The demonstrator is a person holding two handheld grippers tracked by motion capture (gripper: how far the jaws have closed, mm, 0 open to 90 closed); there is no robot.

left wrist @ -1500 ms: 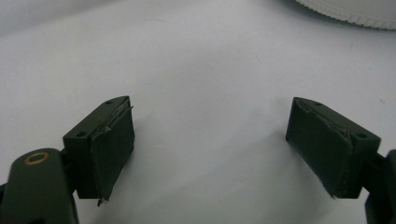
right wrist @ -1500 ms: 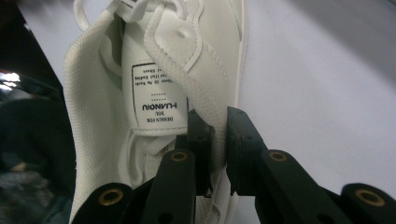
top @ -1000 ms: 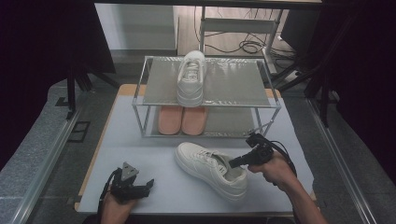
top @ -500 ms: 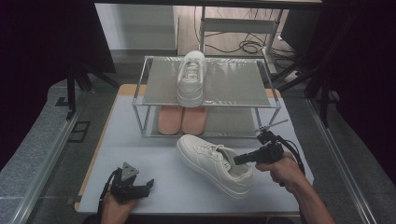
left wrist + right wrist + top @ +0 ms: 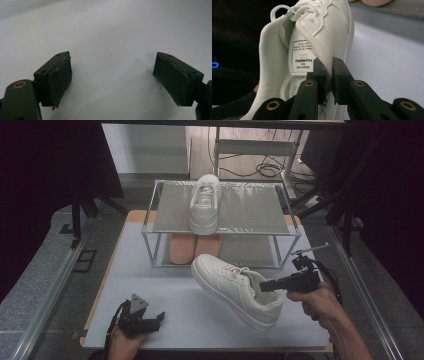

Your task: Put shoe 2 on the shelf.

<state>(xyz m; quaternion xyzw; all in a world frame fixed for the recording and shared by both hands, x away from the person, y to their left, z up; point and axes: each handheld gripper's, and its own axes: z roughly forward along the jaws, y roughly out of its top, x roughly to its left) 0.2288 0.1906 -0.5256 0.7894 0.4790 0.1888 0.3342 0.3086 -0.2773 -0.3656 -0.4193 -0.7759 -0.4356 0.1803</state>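
White sneaker [image 5: 237, 290] lifted by right gripper [image 5: 265, 285], jaws clamped on collar.
Mate already on rack [image 5: 170, 207]; left gripper [image 5: 159, 317] idle, jaws apart.

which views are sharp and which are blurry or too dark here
High view: dark surround, soft focus, even light on the pale grey tabletop. Left gripper view: black open left claw fairly sharp, faint shadows beneath. Right gripper view: label inside the white leather sneaker readable, right claw near-field blurred, left background black.

White lace-up sneaker [image 5: 235, 290], tilted, heel collar pinched, above the table [image 5: 150, 285].
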